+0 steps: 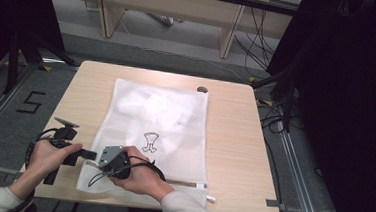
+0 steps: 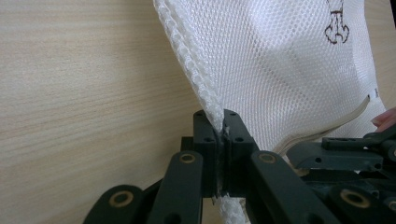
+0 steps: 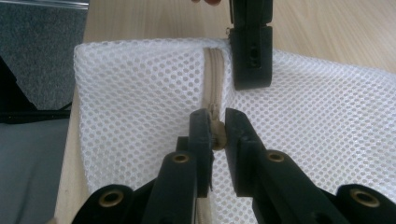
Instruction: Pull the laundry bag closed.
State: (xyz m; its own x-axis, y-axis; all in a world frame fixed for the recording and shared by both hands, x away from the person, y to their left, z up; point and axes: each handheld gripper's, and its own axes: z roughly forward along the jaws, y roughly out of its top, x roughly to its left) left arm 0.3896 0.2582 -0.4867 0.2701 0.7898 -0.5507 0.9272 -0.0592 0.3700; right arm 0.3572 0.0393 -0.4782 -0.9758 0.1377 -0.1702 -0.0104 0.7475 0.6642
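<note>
A white mesh laundry bag with a small dark printed figure lies flat on the wooden table. Its beige zipper runs along the near edge. My left gripper is shut on the bag's thick mesh edge near the corner; in the high view the left gripper sits at the bag's near left corner. My right gripper is shut on the beige zipper pull, just behind the left gripper's jaws. From above, the right gripper lies under the person's hand.
A small dark object rests at the table's far edge. A white tag hangs at the bag's near right corner. Black stands, cables and a floor mark "5" surround the table.
</note>
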